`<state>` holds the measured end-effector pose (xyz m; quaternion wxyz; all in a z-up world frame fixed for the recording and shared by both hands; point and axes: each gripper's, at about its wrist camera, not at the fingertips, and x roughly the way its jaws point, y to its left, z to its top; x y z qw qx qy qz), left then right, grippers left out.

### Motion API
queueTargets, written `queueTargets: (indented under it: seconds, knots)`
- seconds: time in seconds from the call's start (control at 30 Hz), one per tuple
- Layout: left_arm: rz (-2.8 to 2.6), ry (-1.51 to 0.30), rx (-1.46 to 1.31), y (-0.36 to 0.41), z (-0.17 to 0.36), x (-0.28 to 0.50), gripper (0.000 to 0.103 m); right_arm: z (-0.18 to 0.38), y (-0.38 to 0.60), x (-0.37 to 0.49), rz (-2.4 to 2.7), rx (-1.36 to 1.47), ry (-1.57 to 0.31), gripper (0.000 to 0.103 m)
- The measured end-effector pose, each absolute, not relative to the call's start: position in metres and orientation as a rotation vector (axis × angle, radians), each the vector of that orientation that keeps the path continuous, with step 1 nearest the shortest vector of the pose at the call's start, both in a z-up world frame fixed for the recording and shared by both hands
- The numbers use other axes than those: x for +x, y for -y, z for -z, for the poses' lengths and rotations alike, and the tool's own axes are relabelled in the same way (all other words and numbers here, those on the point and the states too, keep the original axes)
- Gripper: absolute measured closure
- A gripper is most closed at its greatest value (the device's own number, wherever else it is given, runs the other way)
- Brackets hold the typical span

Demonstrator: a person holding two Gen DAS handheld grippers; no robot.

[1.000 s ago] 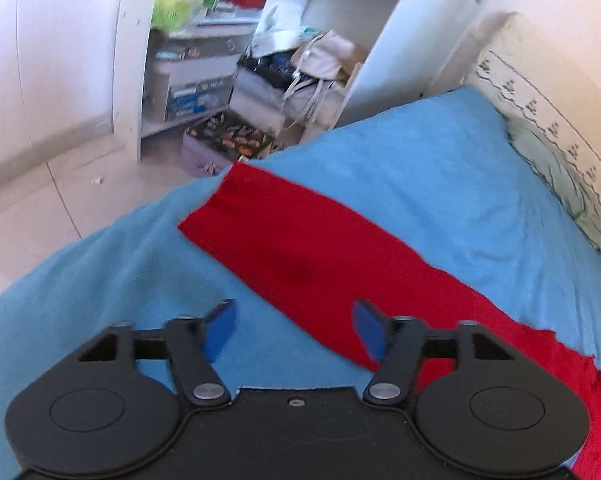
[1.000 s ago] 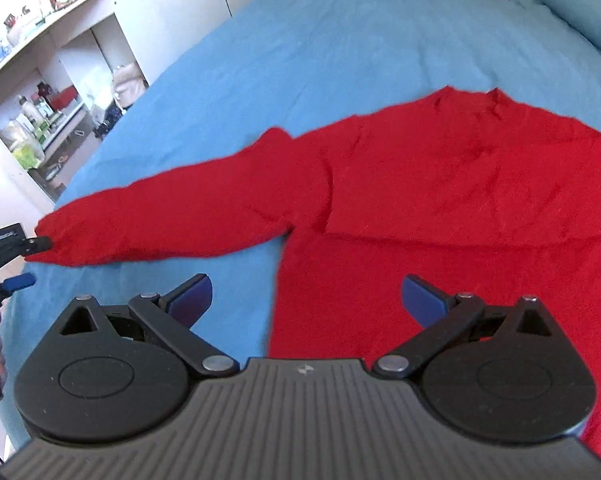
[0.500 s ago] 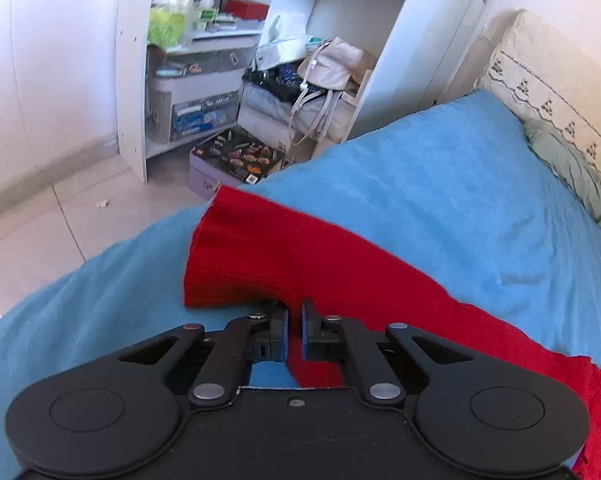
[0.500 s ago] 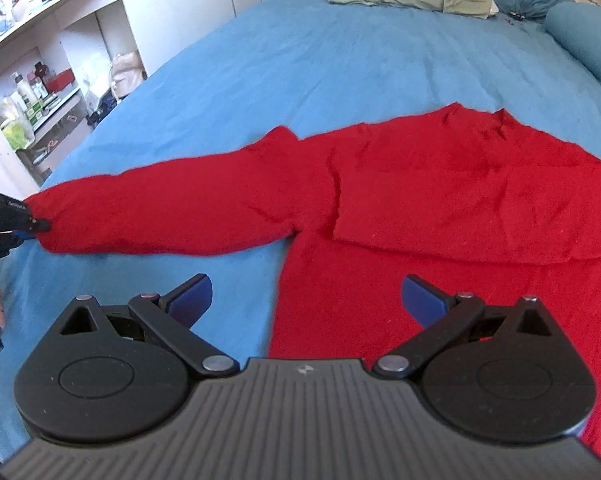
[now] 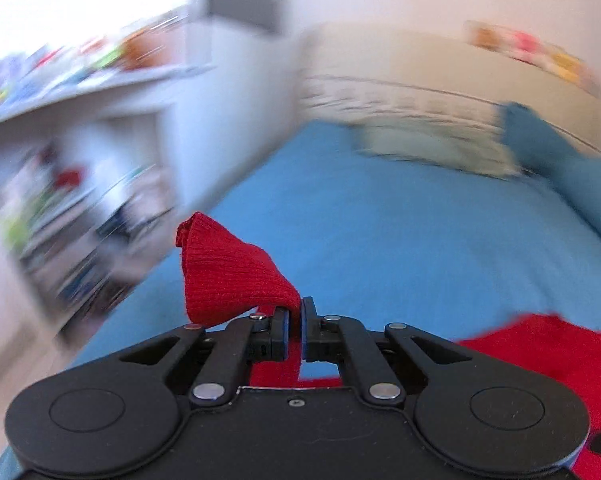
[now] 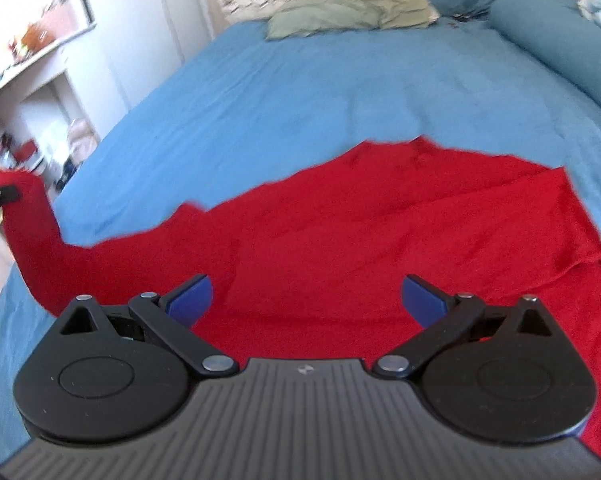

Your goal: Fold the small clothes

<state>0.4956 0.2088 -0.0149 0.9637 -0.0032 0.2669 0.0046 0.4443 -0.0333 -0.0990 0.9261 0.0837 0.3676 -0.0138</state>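
Red knit, a small sweater (image 6: 380,240), lies spread across the blue bed sheet (image 6: 280,92), its body flat and one sleeve (image 5: 228,280) lifted off the sheet at the far left. The left gripper (image 5: 296,320) has its jaws pressed together on that sleeve near the cuff, so the cuff end flops over the fingers. The right gripper (image 6: 306,300) hangs above the sweater's body with its jaws spread wide, nothing between them. Pillows (image 6: 340,8) sit at the head of the bed; cluttered white shelves (image 5: 80,168) stand beside it, blurred.
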Motion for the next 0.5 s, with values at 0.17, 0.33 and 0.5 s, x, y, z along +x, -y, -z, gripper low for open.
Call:
queueTargets:
  seconds: [0.17,0.33,0.5]
  knots:
    - [0.268,-0.538,0.119,-0.066,0.022,0.495,0.098,0.084,0.108,0.444,0.102,0.167,-0.715,0.000]
    - [0.437,-0.690,0.215,0.057,0.092,0.497,0.098,0.089,0.192,0.439,0.203,0.133,-0.726,0.000]
    - [0.443,-0.825,0.291,0.112,0.155,0.497,0.097,0.112,0.262,0.434,0.245,0.165,-0.784,0.000]
